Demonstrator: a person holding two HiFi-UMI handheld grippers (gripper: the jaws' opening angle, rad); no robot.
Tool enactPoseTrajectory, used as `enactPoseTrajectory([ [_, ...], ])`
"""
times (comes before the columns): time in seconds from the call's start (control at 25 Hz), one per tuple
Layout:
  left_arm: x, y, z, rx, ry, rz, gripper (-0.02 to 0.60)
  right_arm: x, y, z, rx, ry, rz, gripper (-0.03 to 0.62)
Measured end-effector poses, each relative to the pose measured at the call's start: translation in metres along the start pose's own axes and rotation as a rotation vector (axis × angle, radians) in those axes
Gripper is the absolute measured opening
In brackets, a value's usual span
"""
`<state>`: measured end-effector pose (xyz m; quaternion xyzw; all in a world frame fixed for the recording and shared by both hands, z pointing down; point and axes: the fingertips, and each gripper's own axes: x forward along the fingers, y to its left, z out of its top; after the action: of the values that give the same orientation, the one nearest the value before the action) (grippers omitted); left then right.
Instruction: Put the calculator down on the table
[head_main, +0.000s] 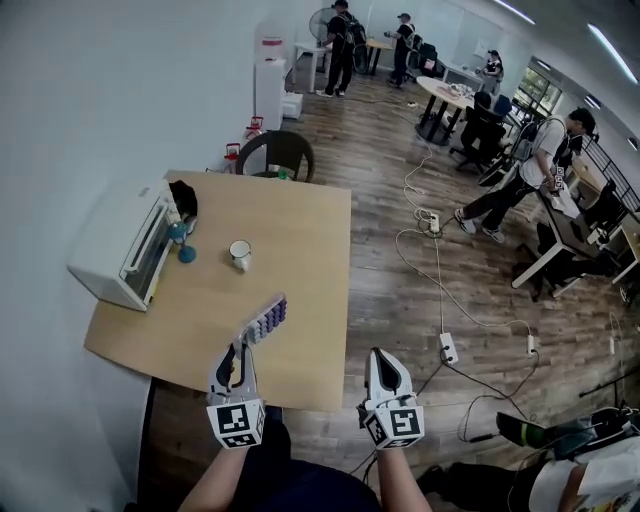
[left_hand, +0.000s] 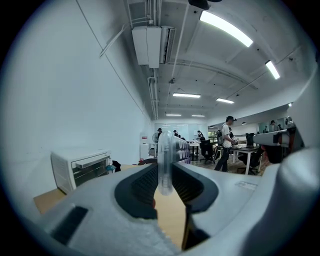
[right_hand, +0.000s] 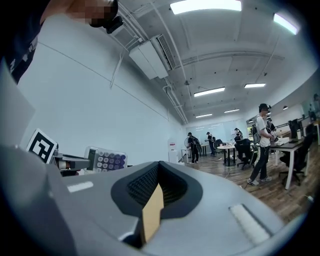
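Left tongs (head_main: 250, 338) pinching the calculator (head_main: 270, 318) by its end, key face turned right, just below centre frame in the head view. It is held over the near part of the wooden table (head_main: 310, 240), not lying on it. Right tongs (head_main: 380, 354) pressed together, empty, lower centre. Toaster oven (head_main: 120, 245) at the table's left edge, mug (head_main: 240, 254) mid-table.

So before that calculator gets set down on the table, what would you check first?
1. Grip on the calculator: ok, the left gripper has its pads pressed on both faces.
2. Calculator over the table: ok, above its near part.
3. Bare wood for landing: ok, the cup and white oven stand farther back.
4. Right gripper out of the way: ok, empty, jaws together, off to the side.
5. Height above the table: cannot tell.
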<state>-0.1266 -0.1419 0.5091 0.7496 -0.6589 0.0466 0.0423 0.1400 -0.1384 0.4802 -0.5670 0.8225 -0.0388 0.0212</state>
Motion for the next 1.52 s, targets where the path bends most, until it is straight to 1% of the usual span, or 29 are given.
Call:
enactPoseTrajectory([
  [0.12, 0.050, 0.010, 0.013, 0.012, -0.002, -0.034, 0.086, 0.046, -0.012, 0.007, -0.013, 0.000, -0.037, 0.012],
  [0.24, 0.098, 0.017, 0.021, 0.004, 0.002, -0.065, 0.086, 0.084, -0.021, 0.012, -0.043, -0.005, -0.072, 0.012],
  [0.4, 0.147, 0.015, 0.015, 0.003, 0.038, -0.085, 0.086, 0.114, -0.034, 0.010, -0.062, 0.004, -0.092, 0.012],
  [0.52, 0.170, 0.008, 0.010, 0.005, 0.051, -0.086, 0.086, 0.130, -0.053, 0.007, -0.097, 0.015, -0.103, 0.012],
  [0.72, 0.198, 0.000, 0.001, -0.009, 0.066, -0.060, 0.086, 0.154, -0.071, -0.002, -0.090, 0.018, -0.075, 0.012],
  [0.92, 0.209, -0.008, -0.010, -0.057, 0.102, -0.044, 0.086, 0.165, -0.084, -0.002, -0.082, 0.022, -0.054, 0.012],
  [1.0, 0.215, -0.008, -0.017, -0.105, 0.125, -0.044, 0.086, 0.169, -0.088, -0.004, -0.074, 0.028, -0.054, 0.012],
  [1.04, 0.218, -0.008, -0.022, -0.160, 0.144, -0.046, 0.086, 0.171, -0.090, -0.006, -0.071, 0.032, -0.055, 0.012],
  [1.08, 0.222, -0.008, -0.030, -0.242, 0.168, -0.046, 0.086, 0.172, -0.092, -0.007, -0.070, 0.036, -0.055, 0.012],
  [1.12, 0.225, -0.006, -0.041, -0.357, 0.198, -0.044, 0.086, 0.173, -0.093, -0.008, -0.069, 0.038, -0.055, 0.012],
  [1.16, 0.228, -0.004, -0.055, -0.504, 0.231, -0.036, 0.086, 0.175, -0.093, -0.009, -0.067, 0.041, -0.055, 0.012],
  [1.2, 0.230, -0.001, -0.072, -0.674, 0.266, -0.018, 0.086, 0.176, -0.093, -0.011, -0.064, 0.043, -0.054, 0.012],
  [1.28, 0.232, 0.005, -0.109, -1.019, 0.327, 0.051, 0.086, 0.180, -0.091, -0.015, -0.059, 0.049, -0.053, 0.012],
  [1.32, 0.233, 0.007, -0.126, -1.151, 0.350, 0.094, 0.086, 0.181, -0.090, -0.017, -0.059, 0.053, -0.053, 0.012],
  [1.36, 0.232, 0.009, -0.140, -1.236, 0.366, 0.135, 0.086, 0.182, -0.089, -0.017, -0.059, 0.057, -0.052, 0.012],
  [1.4, 0.231, 0.010, -0.152, -1.283, 0.375, 0.167, 0.087, 0.183, -0.089, -0.018, -0.060, 0.060, -0.051, 0.012],
  [1.52, 0.225, 0.009, -0.175, -1.353, 0.377, 0.220, 0.086, 0.182, -0.089, -0.019, -0.062, 0.065, -0.047, 0.012],
])
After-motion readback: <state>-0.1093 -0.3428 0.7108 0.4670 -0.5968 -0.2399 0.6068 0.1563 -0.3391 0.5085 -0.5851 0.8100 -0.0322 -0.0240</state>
